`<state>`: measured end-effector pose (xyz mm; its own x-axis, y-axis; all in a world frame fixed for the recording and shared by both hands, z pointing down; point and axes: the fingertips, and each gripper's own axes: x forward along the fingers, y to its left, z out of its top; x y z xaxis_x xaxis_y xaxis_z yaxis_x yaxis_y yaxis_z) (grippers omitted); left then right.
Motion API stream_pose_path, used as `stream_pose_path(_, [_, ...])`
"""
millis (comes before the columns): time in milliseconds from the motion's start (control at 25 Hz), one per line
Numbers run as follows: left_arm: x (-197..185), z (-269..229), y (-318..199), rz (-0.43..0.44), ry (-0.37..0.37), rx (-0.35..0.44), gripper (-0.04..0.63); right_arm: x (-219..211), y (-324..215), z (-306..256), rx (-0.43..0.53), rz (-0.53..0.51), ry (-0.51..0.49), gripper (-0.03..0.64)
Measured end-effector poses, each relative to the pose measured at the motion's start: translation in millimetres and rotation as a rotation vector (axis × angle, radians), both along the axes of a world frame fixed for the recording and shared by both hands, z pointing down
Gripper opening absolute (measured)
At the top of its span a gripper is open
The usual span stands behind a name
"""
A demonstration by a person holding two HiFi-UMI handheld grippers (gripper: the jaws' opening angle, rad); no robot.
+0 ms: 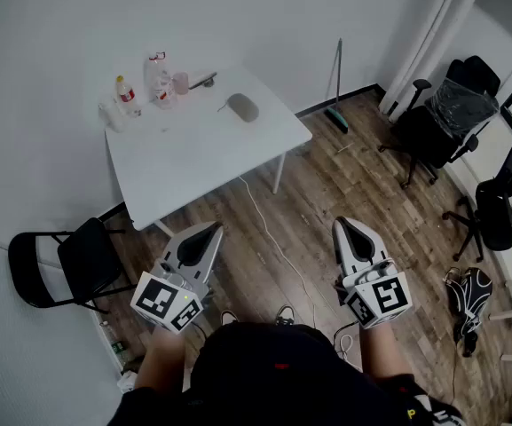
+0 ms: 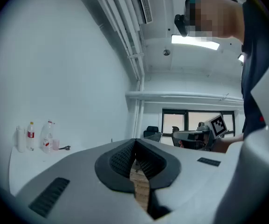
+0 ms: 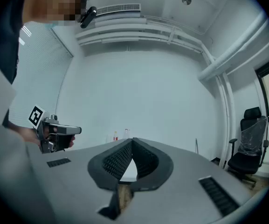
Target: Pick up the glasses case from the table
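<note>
Holding 2 tools level and low in the head view, the person stands on the wood floor (image 1: 326, 180), well apart from the white table (image 1: 185, 162) in the upper left-middle of the frame. The left hand-held gripper (image 1: 211, 229) sits at lower left-centre and the right hand-held gripper (image 1: 343, 224) at lower right-centre, both aimed up the frame and neither over the table. In its own view each one shows its ribbed black pads drawn together at the tips, with nothing between them.

The case (image 1: 242, 107), a grey oval, lies flat on the table's upper right part, with bare tabletop round it. To its left, along the table's upper left edge, stand a small bottle (image 1: 127, 96) with a red label, a larger clear bottle (image 1: 156, 76) and a pinkish cup (image 1: 181, 82). A thin dark item (image 1: 204, 80) lies just right of the cup, too small to identify.

A white cable (image 1: 269, 233) runs down the floor from under the table between the 2 tools. A black folding chair (image 1: 60, 264) stands at the lower left, against the wall, and black office chairs (image 1: 442, 118) fill the right edge
</note>
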<state>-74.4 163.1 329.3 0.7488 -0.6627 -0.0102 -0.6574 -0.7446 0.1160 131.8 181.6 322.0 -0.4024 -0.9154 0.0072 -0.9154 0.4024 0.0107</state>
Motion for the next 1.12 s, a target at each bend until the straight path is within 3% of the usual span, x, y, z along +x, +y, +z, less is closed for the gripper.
stream_pose_path(480, [3, 4, 2, 0.007, -0.002, -0.007, 0.020, 1, 2, 4, -0.008, 0.000, 0.004, 0.020])
stream_pose_path(680, [1, 3, 1, 0.004, -0.003, -0.006, 0.020, -9, 2, -9, 0.037, -0.046, -0.074, 0.020])
stream_pose_path(920, [1, 3, 1, 0.002, -0.007, -0.013, 0.020, -6, -1, 5, -0.009, -0.030, -0.028, 0.020])
stream_pose_path(1120, [8, 6, 4, 0.002, -0.010, -0.019, 0.020, 0, 3, 7, -0.010, -0.042, -0.046, 0.020])
